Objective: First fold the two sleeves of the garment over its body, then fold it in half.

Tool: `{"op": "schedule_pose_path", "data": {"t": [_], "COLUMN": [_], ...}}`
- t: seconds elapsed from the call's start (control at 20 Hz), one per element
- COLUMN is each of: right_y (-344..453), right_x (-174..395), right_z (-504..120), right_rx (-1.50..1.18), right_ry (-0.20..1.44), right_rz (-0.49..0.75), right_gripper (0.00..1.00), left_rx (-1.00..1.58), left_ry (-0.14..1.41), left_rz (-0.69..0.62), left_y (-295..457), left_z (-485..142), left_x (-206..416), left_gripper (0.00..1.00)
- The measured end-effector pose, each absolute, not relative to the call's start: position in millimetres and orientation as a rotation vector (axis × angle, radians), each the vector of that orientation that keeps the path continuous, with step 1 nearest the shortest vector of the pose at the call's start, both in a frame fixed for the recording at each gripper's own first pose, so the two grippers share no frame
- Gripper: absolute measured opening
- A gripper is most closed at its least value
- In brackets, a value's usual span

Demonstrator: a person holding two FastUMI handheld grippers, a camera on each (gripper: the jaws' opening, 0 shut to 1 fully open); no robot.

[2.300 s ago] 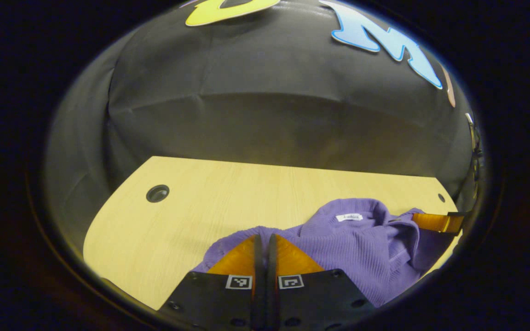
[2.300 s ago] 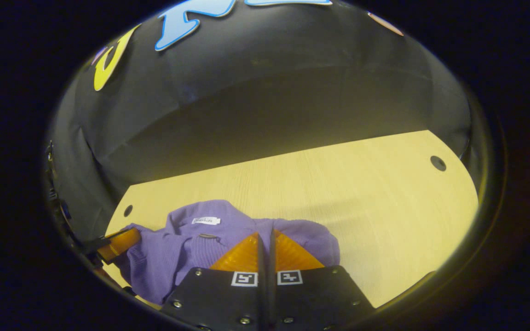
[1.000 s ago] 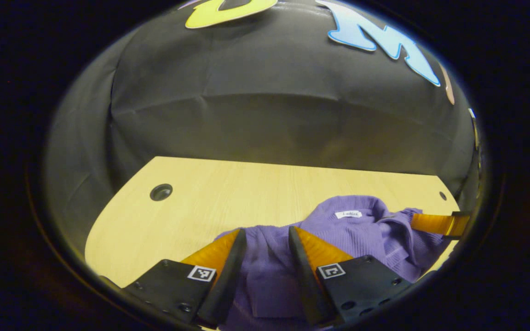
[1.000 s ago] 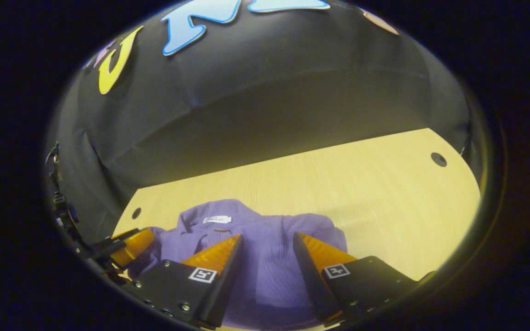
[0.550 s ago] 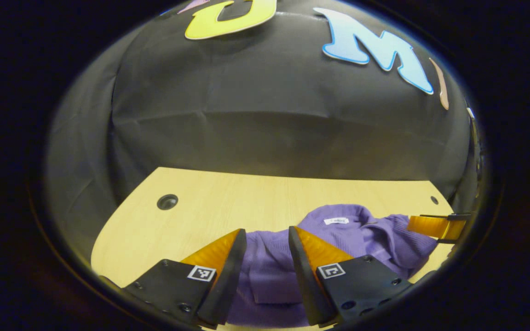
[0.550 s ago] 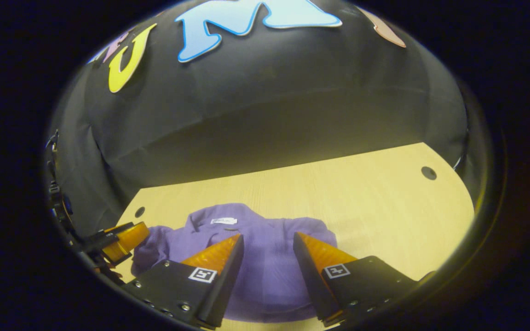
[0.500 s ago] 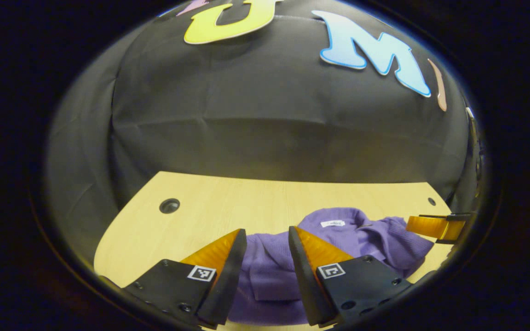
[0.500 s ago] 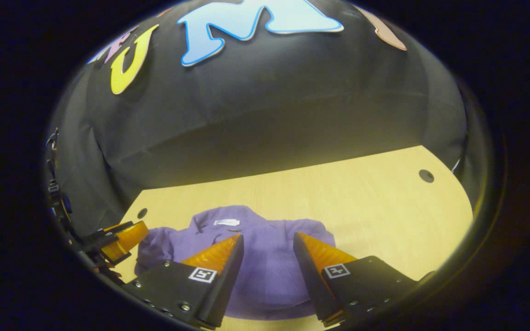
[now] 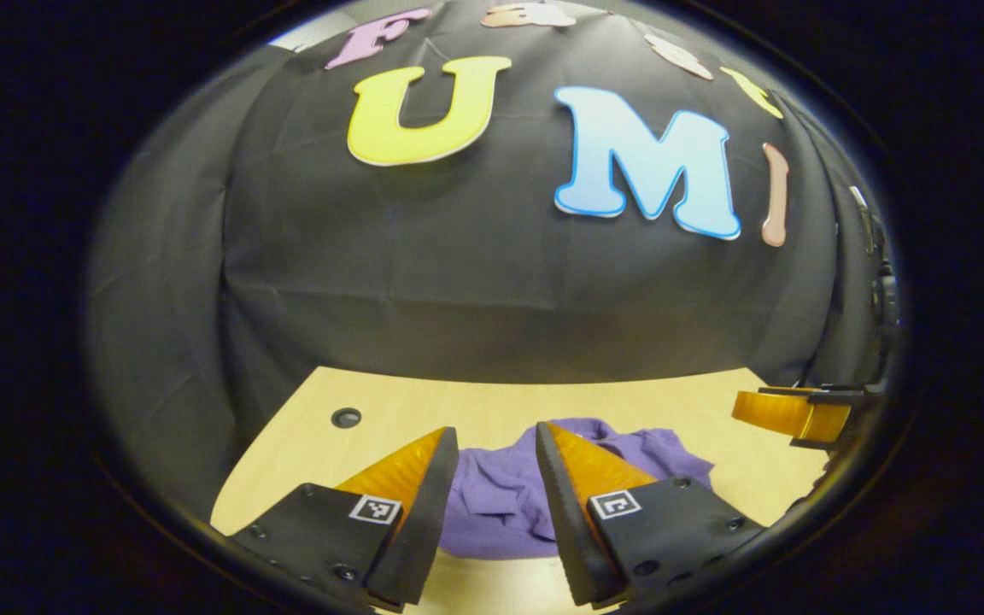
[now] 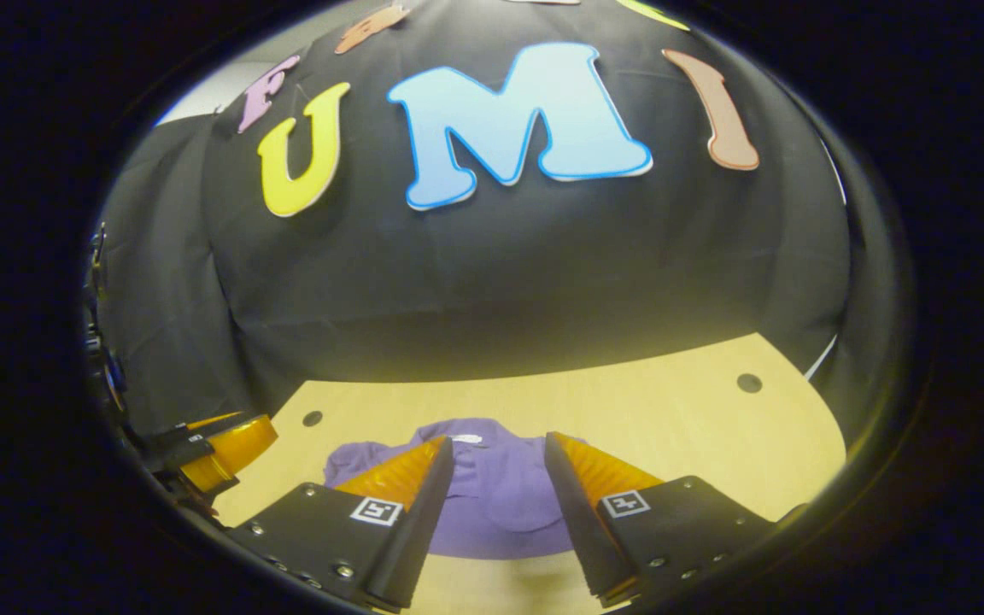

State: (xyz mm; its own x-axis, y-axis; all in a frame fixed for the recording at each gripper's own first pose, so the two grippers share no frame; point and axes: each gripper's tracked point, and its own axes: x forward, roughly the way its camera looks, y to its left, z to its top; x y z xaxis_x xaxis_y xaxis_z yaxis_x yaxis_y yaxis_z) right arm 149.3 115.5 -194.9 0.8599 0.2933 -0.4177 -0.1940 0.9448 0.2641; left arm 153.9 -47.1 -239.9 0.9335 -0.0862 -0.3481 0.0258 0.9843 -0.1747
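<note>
The purple knit garment (image 9: 492,500) lies as a compact folded bundle on the light wooden table (image 9: 372,431). In the left gripper view it sits low, beyond and between the fingers of my left gripper (image 9: 496,429), which is open and holds nothing. In the right gripper view the garment (image 10: 496,495) lies the same way past my right gripper (image 10: 498,438), also open and holding nothing. Both grippers hang above the table, apart from the cloth. The right gripper's orange finger (image 9: 787,414) shows at the far right, and the left gripper's orange finger (image 10: 231,448) at the far left.
The table has round cable holes (image 9: 345,418) (image 10: 748,382) near its back corners and a smaller hole (image 10: 313,418). The black booth cloth (image 9: 492,282) hangs right behind the table's far edge. Bare wood (image 10: 671,427) stretches to the right of the garment.
Both grippers, shut on the garment 2.3 s ago, have opened and let it go. They have since drawn back and upward, so the garment looks smaller and lower.
</note>
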Motion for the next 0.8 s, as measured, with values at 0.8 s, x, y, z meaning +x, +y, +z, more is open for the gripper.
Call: {"op": "schedule_pose_path", "data": {"t": [0.8], "right_y": [102], "right_x": [-36], "right_z": [-92], "right_rx": [0.149], "right_ry": [0.283], "right_rz": [0.274], "right_gripper": [0.69], "left_rx": [-0.136], "left_ry": [0.229], "left_rz": [-0.067], "left_y": [-39], "left_z": [-140], "left_x": [-30], "left_gripper": [0.67]}}
